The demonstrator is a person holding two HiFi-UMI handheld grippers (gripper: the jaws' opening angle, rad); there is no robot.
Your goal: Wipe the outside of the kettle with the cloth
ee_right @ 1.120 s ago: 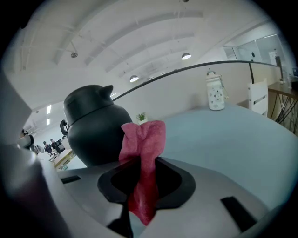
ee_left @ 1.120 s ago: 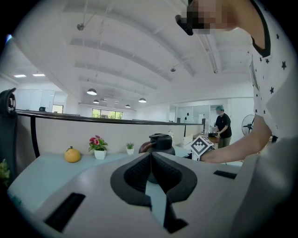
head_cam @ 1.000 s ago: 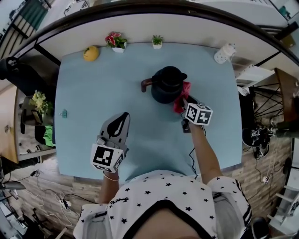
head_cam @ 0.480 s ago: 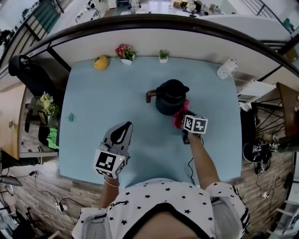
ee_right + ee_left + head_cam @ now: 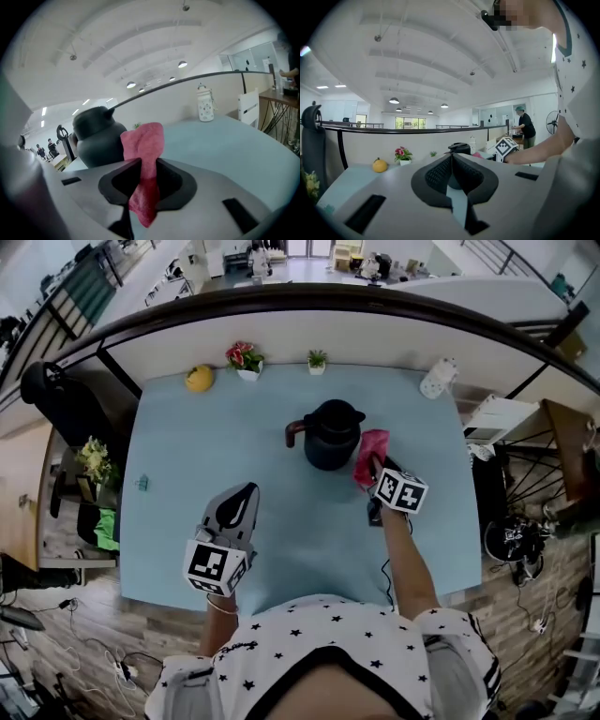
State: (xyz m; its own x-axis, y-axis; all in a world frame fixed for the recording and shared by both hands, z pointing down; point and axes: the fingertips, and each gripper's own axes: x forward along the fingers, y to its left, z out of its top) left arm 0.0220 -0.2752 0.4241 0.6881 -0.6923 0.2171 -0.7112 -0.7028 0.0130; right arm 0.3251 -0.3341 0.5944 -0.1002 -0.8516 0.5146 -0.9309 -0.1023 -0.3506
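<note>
Now the right tongs (image 5: 143,165) are pinched shut on a pink cloth (image 5: 143,140); its free end stands up above the jaws and its tail hangs below them. The left tongs (image 5: 451,158) have their jaws together with nothing between them. They hang over the near part of the blue table (image 5: 178,446), well apart from the work. The black kettle (image 5: 330,435) stands near the middle of the table, just left of the cloth.

To wipe well, I would press the loose upper flap flat against the kettle's right wall and sweep round it, so that cloth and not hard jaw meets the surface. A sideways rub may push or turn the kettle, so the idle left tongs could steady it from the other side.

Whether cloth and kettle touch I cannot tell: from above they sit edge to edge. The brown stub (image 5: 292,431) on the kettle's left may be handle or spout. From the left tongs' camera the kettle is mostly behind the jaws
</note>
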